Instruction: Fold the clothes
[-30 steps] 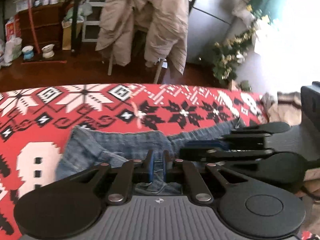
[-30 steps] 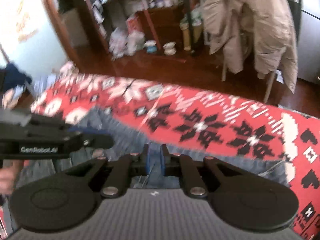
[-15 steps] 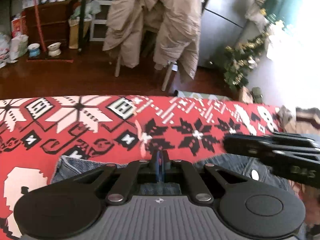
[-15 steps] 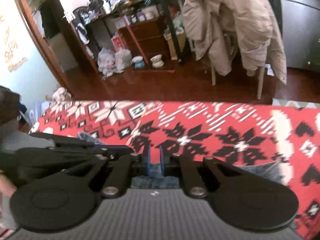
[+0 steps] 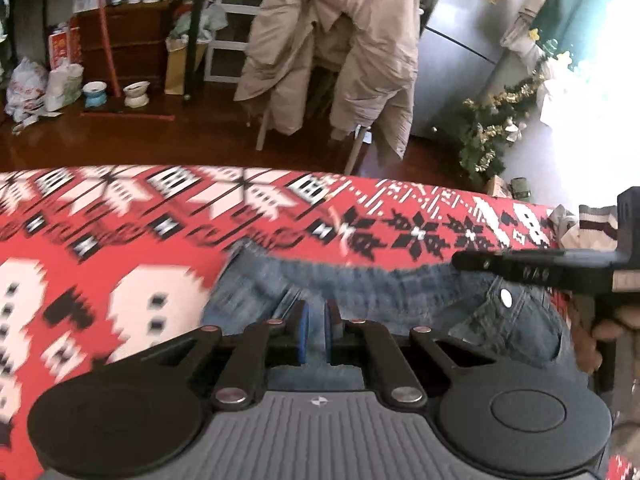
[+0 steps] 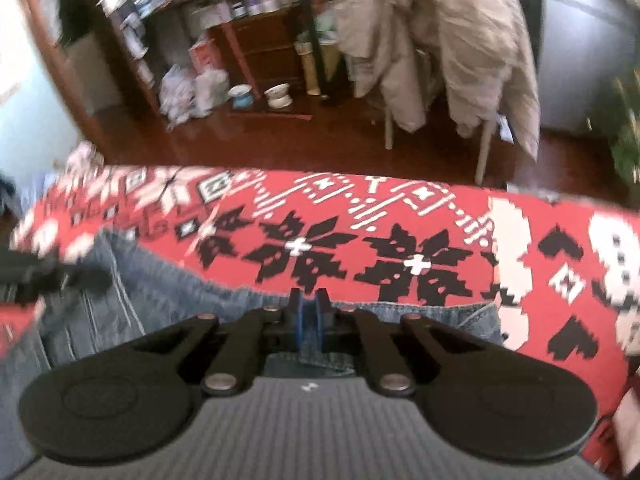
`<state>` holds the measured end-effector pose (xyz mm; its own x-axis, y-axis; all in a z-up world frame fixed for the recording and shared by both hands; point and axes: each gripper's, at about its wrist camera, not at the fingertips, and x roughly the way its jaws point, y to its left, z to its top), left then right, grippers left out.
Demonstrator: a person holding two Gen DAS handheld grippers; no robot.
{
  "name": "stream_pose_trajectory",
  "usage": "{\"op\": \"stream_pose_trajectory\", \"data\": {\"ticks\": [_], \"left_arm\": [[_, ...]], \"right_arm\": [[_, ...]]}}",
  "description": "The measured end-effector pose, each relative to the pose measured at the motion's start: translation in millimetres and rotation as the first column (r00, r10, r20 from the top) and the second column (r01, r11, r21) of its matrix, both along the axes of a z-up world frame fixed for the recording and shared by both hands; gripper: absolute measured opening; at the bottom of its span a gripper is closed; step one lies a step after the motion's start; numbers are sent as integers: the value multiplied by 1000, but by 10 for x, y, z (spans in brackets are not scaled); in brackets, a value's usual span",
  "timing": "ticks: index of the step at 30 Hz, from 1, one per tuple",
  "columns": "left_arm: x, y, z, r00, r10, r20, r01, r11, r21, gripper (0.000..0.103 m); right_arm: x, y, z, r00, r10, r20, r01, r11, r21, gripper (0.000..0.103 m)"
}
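Observation:
Blue jeans (image 5: 380, 296) lie spread on a red, white and black patterned blanket (image 5: 120, 248). My left gripper (image 5: 314, 328) is shut on a fold of denim at the jeans' near edge, and cloth shows between its blue pads. To the right the right gripper (image 5: 464, 259) reaches in over the waist button. In the right wrist view the right gripper (image 6: 308, 314) is shut on the jeans (image 6: 168, 296), with a denim fold bunched under its pads. The left gripper (image 6: 96, 278) is a dark blur at the left over the blanket (image 6: 400, 208).
Beyond the blanket's far edge is a dark wooden floor with a chair draped in a beige coat (image 5: 332, 52). A grey fridge (image 5: 452, 60), a small tinsel tree (image 5: 492, 136) and floor bowls (image 5: 136, 94) stand further back. Other clothes (image 5: 592, 228) lie at the right.
The two grippers have drawn apart sideways, both still closed on denim. More of the jeans now shows between them, stretched across the blanket. The left view has swung left.

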<state>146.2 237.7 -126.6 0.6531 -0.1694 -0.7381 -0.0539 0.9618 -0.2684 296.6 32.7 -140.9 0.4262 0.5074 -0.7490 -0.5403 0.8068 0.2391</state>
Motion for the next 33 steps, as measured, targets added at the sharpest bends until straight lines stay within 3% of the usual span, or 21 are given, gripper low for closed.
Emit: {"op": "stream_pose_trajectory", "data": {"ticks": [7, 14, 17, 20, 22, 25, 31, 33], "left_arm": [[-712, -123, 42, 997, -29, 69, 34, 997, -76, 6], [-801, -568, -143, 992, -114, 49, 113, 993, 19, 6], [-835, -558, -241, 996, -83, 37, 82, 996, 23, 7], [-854, -479, -265, 998, -56, 33, 57, 998, -24, 7], [-867, -427, -280, 999, -38, 30, 40, 998, -54, 7], [-928, -404, -291, 999, -31, 39, 34, 997, -72, 7], [-974, -371, -309, 998, -26, 53, 31, 994, -103, 7], [-979, -367, -313, 998, -24, 53, 29, 994, -107, 7]], "right_arm": [[-610, -270, 249, 993, 106, 57, -108, 994, 34, 11], [-1189, -184, 173, 967, 238, 94, -237, 971, -20, 12], [-1259, 6, 157, 961, 254, 113, -255, 967, -6, 12], [-1206, 211, 154, 950, 292, 106, -296, 955, 21, 12], [-1139, 372, 48, 947, 317, 54, -317, 948, 1, 12], [-1201, 482, -7, 922, 362, 133, -354, 932, -81, 7], [-1165, 404, 144, 939, 313, 141, -309, 950, -49, 9], [-1035, 396, 174, 944, 301, 137, -294, 953, -69, 16]]}}
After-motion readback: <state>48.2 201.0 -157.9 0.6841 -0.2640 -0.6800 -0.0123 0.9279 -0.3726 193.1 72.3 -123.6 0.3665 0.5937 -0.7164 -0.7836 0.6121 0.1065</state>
